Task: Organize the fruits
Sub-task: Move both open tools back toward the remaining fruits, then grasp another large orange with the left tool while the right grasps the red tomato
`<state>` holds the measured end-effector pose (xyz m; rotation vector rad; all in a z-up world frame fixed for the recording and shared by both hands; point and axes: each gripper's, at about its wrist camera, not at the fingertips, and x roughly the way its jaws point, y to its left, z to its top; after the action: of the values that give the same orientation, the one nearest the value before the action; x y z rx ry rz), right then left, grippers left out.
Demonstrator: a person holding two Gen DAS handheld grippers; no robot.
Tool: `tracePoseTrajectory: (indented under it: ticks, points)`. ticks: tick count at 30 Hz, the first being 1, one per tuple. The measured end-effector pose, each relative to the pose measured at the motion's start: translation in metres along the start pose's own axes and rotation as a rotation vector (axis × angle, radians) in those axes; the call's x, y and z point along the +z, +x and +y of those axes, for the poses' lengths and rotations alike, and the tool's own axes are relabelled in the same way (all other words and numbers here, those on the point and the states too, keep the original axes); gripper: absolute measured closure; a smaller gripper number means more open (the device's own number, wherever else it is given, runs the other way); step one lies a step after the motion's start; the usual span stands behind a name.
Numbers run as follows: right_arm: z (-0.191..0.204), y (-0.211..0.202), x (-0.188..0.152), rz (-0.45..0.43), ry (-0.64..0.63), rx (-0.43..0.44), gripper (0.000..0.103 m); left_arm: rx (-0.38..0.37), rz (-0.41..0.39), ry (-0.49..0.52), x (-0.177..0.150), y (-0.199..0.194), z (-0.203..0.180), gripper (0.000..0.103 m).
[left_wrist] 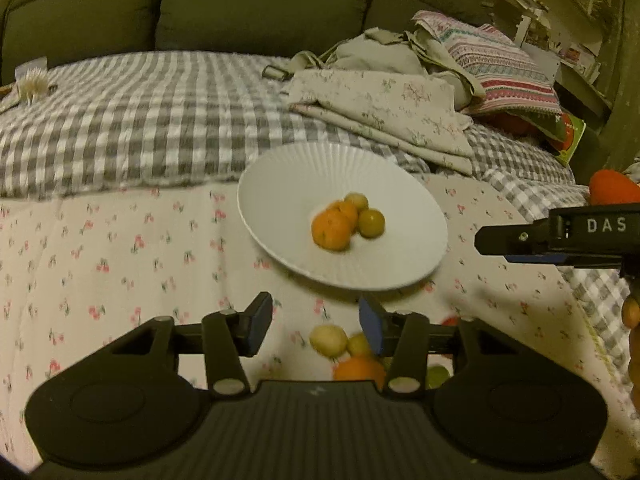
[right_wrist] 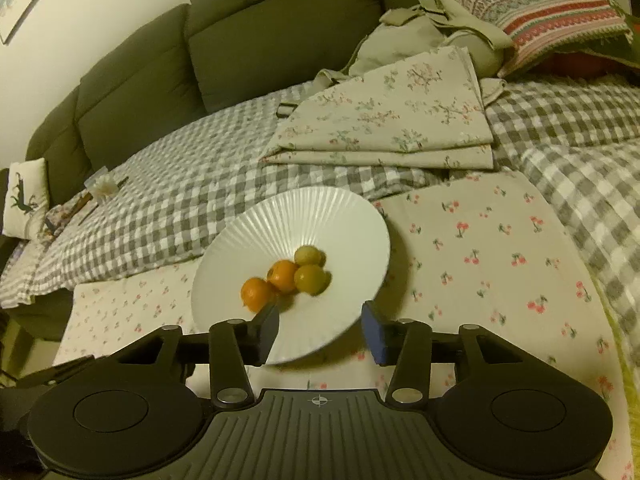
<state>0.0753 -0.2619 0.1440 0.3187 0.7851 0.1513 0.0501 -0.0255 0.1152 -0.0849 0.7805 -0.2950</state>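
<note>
Though round, fruits point(left_wrist: 346, 222) on plate point(left_wrist: 280, 184)

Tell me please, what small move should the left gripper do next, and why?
Probably lower the left gripper, which is open and empty, onto the pale yellow fruit just below its fingers. Four fruits already lie on the white plate, while this pile on the cherry-print cloth is not yet moved.

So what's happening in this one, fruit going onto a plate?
Yes. A person with a gripper in each hand is collecting small fruits onto the white ribbed plate on a cherry-print cloth. Two oranges and two yellow-green fruits already sit on it. Both the left gripper and the right gripper are open and empty. A loose pile of fruit still waits by the left gripper.
</note>
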Motion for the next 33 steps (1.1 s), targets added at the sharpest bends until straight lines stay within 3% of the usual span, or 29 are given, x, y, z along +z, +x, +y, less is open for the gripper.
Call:
tracePoseTrajectory:
  ticks: [6, 11, 22, 33]
  points:
    - [0.007, -0.015, -0.009, 0.041, 0.006, 0.026, 0.051, 0.018, 0.037, -0.011, -0.013, -0.006, -0.007, 0.042]
    - [0.005, -0.026, -0.022, 0.096, 0.046, 0.042, 0.045, -0.003, 0.08, -0.043, -0.025, -0.005, -0.007, 0.04]
    - [-0.011, -0.029, -0.04, 0.136, 0.085, 0.002, 0.04, 0.0, 0.116, -0.018, -0.04, 0.005, -0.013, 0.04]
    - [-0.018, -0.009, -0.047, 0.174, 0.085, -0.061, 0.04, -0.012, 0.089, 0.035, -0.039, 0.02, -0.015, 0.043]
